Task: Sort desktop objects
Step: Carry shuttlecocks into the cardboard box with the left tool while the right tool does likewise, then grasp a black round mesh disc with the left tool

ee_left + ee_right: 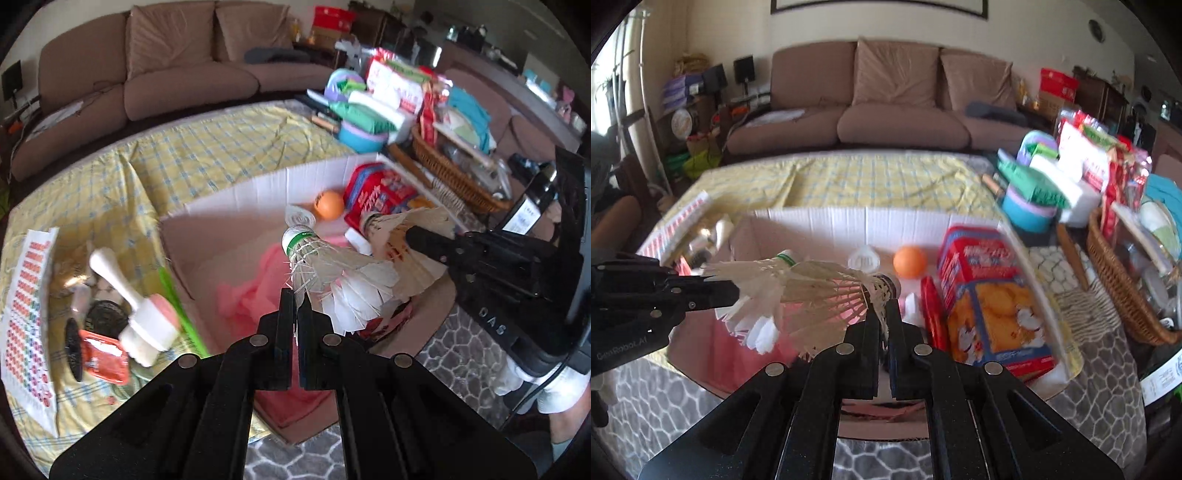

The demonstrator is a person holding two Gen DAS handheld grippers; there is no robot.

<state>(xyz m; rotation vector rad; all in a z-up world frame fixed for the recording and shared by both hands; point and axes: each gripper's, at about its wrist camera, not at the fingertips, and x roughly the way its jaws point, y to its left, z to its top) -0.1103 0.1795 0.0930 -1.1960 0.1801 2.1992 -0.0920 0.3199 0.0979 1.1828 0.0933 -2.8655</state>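
Two white feather shuttlecocks are held in the air above an open cardboard box (864, 221). The left gripper (295, 295) has its fingers closed on the feathers of the green-banded shuttlecock (325, 266), whose cork points away from the camera. The right gripper (882, 306) has its fingers pinched on the feather stems of the second shuttlecock (827, 291), just behind its cork. In both views the two feather skirts overlap, so the shuttlecocks appear nested or pressed together; which sits inside the other cannot be told.

Below them, inside the box, lie an orange ball (909, 261), a clear plastic lid (863, 258), a pink cloth (255, 280), a red and blue biscuit box (990, 295) and a red packet (932, 314).

Left of the box, on a yellow checked cloth (221, 147), rest a white brush (136, 317), a green stick (177, 302) and an orange sachet (105, 356). To the right stand a wicker basket (1123, 295) and piled packages. A grey pebble-patterned cover (665, 398) shows on the near edge. A brown sofa (897, 110) stands behind.
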